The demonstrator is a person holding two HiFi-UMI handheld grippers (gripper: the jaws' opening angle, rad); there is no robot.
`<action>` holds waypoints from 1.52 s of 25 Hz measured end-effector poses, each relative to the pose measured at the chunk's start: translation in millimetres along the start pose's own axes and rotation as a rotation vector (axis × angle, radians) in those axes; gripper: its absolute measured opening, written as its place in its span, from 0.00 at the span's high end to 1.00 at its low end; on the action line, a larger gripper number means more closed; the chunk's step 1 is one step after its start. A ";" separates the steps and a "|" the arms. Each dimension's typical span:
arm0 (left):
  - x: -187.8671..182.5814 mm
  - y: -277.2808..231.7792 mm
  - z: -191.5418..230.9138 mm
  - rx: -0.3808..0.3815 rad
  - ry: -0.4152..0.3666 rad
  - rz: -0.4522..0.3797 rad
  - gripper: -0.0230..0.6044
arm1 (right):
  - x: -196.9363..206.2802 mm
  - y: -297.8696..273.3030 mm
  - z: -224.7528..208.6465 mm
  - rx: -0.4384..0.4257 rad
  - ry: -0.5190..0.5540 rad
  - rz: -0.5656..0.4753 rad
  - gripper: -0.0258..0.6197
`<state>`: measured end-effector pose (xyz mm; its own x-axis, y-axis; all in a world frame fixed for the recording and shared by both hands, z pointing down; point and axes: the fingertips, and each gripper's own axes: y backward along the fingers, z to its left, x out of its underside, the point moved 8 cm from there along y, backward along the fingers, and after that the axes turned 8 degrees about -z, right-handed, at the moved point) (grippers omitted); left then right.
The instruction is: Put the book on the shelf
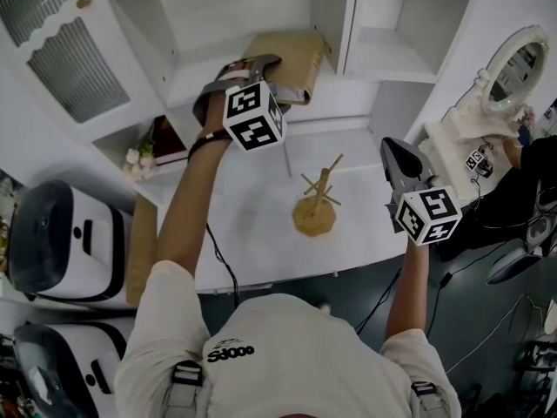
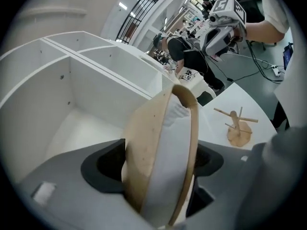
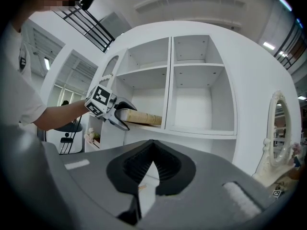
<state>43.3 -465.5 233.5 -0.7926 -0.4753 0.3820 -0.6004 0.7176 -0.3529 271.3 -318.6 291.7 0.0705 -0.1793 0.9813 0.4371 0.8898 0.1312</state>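
- Tan-covered book (image 1: 291,59) lies flat in a lower compartment of the white shelf unit (image 1: 218,24), just left of its central divider, at your twelve o'clock. Its near end projects past the front edge.
- Your left gripper (image 1: 274,78) straddles that projecting end. Its jaws stand apart, one to each cover, and the pads do not appear to press.
- Wooden branched stand (image 1: 315,212) is upright on the white table (image 1: 252,207), at five o'clock from the book and well apart from it.
- Your right gripper (image 1: 399,151) hangs over the table's right end, at two o'clock from the stand. Its jaws are together at the tips, with nothing between them.
- White-framed oval mirror (image 1: 513,68) stands at two o'clock from that gripper.
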 end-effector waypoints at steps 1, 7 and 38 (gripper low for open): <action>0.2 -4.8 -1.6 0.009 -0.010 0.016 0.31 | 0.8 1.1 -1.4 0.004 -0.002 0.001 0.96; -1.4 -30.5 8.4 0.014 0.002 0.087 0.28 | 7.3 1.8 -8.3 0.010 -0.010 0.008 0.96; -13.3 -117.1 32.8 -0.018 0.026 0.255 0.06 | 18.2 23.5 -46.5 -0.012 -0.086 -0.023 0.96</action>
<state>120.7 -560.0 241.7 -0.9151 -0.2648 0.3041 -0.3792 0.8216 -0.4256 324.6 -320.5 306.0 -0.0168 -0.1627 0.9865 0.4482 0.8808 0.1529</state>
